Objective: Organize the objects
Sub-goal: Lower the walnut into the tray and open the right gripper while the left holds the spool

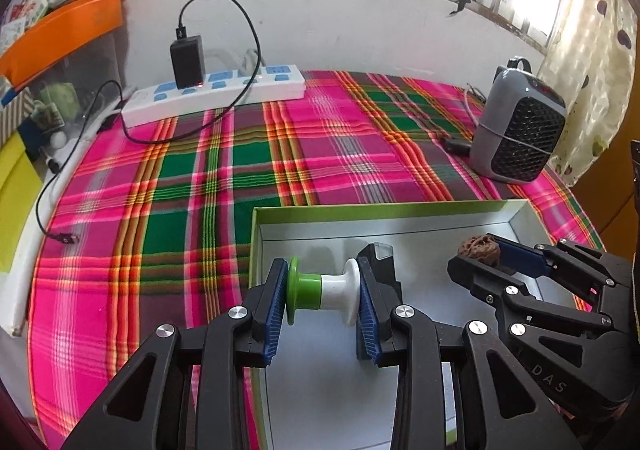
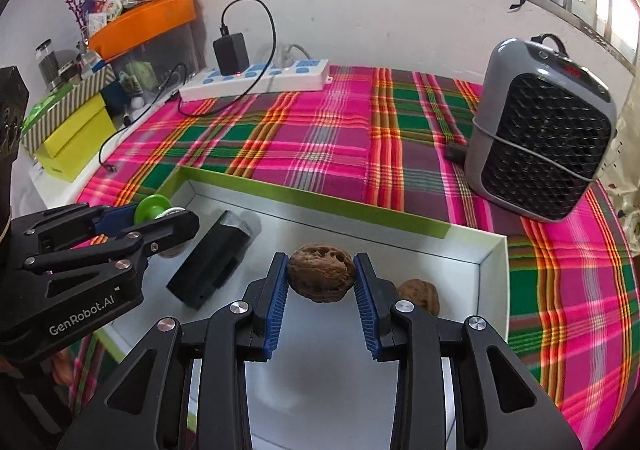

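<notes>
walnuts number two: one [image 2: 321,277] is pinched between the blue pads of the right gripper [image 2: 321,282], whose jaws are closed onto its sides, held above the floor of the box [image 2: 494,250]; the second walnut [image 2: 420,296] lies on the box floor just beside the right pad, at about 4 o'clock from the held one. in the left wrist view only one walnut [image 1: 479,246] shows, at the tip of the right gripper [image 1: 486,260].

one spool [image 1: 322,291], half green and half white, sits crosswise in the left gripper [image 1: 322,298], its flanges pressed against both pads, jaws at middling width and holding it over the box's left part. from the right wrist view the same spool [image 2: 151,209] and left gripper [image 2: 160,218] appear at 9 o'clock.

one black block [image 2: 214,262] lies in the box, between the two grippers.

the box is a single shallow white tray with a green rim, resting on the plaid cloth [image 1: 208,178] that covers the table. on the cloth at 11 o'clock lies one white power strip [image 1: 216,92] with one black charger [image 1: 187,60] plugged in; at 2 o'clock stands one grey heater [image 2: 544,130].
</notes>
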Action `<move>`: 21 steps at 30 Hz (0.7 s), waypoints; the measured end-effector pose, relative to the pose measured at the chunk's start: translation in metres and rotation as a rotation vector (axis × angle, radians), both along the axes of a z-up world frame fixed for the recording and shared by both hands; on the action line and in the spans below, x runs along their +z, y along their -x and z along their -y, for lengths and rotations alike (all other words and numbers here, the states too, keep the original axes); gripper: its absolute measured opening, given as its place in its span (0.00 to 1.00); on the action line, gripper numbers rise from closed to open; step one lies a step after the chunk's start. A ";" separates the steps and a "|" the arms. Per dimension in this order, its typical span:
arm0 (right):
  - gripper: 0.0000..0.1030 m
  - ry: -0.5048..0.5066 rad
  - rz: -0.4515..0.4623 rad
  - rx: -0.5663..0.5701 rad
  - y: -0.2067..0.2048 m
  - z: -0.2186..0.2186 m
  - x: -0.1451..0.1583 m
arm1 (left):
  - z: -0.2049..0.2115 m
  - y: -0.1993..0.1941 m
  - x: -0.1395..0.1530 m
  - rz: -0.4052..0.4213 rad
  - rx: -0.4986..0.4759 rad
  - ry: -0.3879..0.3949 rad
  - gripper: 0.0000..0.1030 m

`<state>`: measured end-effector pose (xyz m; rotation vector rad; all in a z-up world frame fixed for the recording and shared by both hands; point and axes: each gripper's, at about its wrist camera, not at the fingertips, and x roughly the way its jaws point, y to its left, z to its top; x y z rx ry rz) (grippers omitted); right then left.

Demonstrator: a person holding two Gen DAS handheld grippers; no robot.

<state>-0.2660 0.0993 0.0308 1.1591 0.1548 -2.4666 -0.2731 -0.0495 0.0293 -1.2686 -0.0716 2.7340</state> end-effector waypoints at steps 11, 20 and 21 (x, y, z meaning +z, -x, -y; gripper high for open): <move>0.33 -0.017 0.017 -0.008 0.011 0.002 -0.008 | -0.005 0.007 -0.007 0.002 -0.004 0.025 0.30; 0.33 -0.040 0.030 -0.004 0.012 0.006 -0.012 | -0.008 0.007 -0.008 0.000 -0.006 0.048 0.30; 0.33 -0.041 0.031 -0.004 0.012 0.006 -0.012 | -0.008 0.007 -0.008 0.000 -0.007 0.049 0.30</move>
